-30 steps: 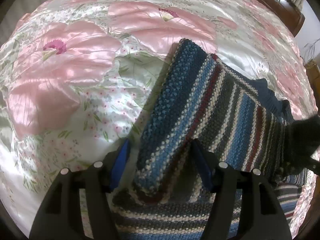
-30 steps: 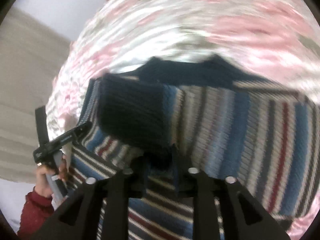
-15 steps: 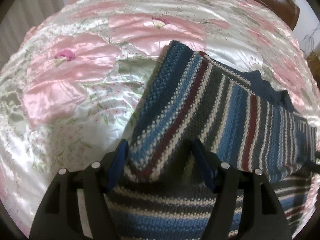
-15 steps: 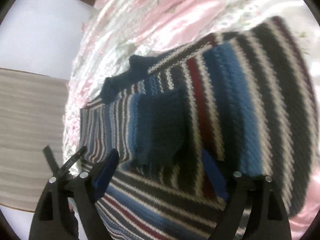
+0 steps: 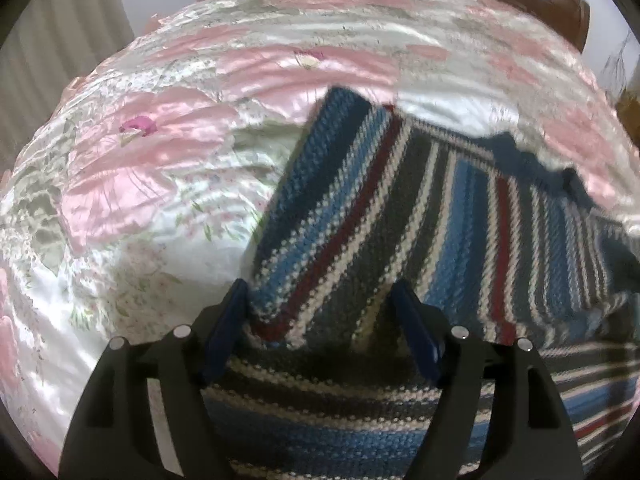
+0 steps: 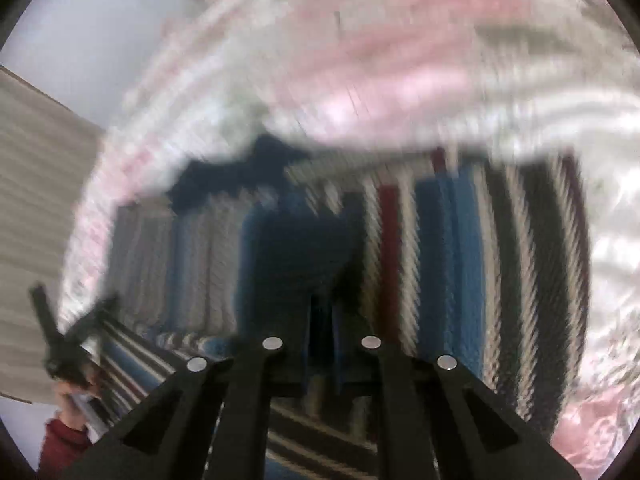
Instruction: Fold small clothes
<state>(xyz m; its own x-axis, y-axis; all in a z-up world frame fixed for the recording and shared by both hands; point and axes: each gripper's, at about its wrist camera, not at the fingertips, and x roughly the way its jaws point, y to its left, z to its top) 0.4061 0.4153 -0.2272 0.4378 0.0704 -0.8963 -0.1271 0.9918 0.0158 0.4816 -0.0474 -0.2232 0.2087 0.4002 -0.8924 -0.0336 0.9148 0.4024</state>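
A knit sweater striped in blue, white, dark grey and red lies flat on the bed. One striped sleeve is folded in over its body, and the sleeve's end rests between the fingers of my left gripper, which stands open. In the blurred right wrist view the sweater fills the middle. Its navy cuff lies on the body, right at the tips of my right gripper, whose fingers are shut on the cuff's near edge. The navy collar shows at the far side.
A shiny pink and white floral bedspread covers the bed all around the sweater. A dark wooden headboard stands at the far right and a curtain at the left. A hand in a red sleeve holds the left gripper.
The right gripper let go of the cuff and opened half a second ago, and has now shut again at the cuff. The left gripper has drawn back a little and stays open.
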